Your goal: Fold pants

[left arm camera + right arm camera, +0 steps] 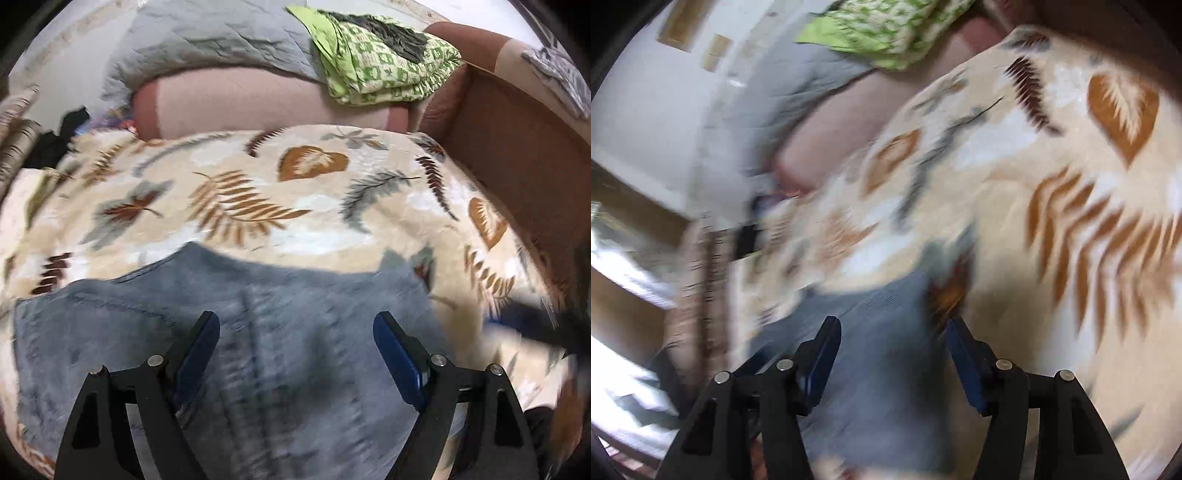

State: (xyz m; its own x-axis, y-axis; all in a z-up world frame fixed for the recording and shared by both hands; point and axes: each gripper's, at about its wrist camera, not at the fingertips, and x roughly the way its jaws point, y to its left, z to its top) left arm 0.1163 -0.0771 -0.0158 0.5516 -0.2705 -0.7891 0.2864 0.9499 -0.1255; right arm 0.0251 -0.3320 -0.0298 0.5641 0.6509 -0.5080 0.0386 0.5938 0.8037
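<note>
At the far left of the left wrist view, some dark clothes lie off the edge of the leaf-print blanket that covers the bed. Nearer and lower, the pants, made of blue-grey denim, lie spread on that blanket, filling the lower middle of the view. The left gripper hovers over them with its jaws wide apart and nothing between them. Behind, a grey quilt drapes over a pinkish cushion, and a green patterned cloth sits bunched to its right. A brown cardboard box stands at the right edge of the bed.

The right wrist view is heavily smeared, so detail there is uncertain, but the pants show as a blue-grey strip running under the right gripper, whose jaws also stand apart and empty, with the blanket spreading to the right.

Denim is soft but fairly heavy and thick, so it should drape rather than slide, and seams will resist creasing. The sensible hold is probably a pinch on an outer edge or hem at each side, taking all layers at once so the fold carries over evenly.
</note>
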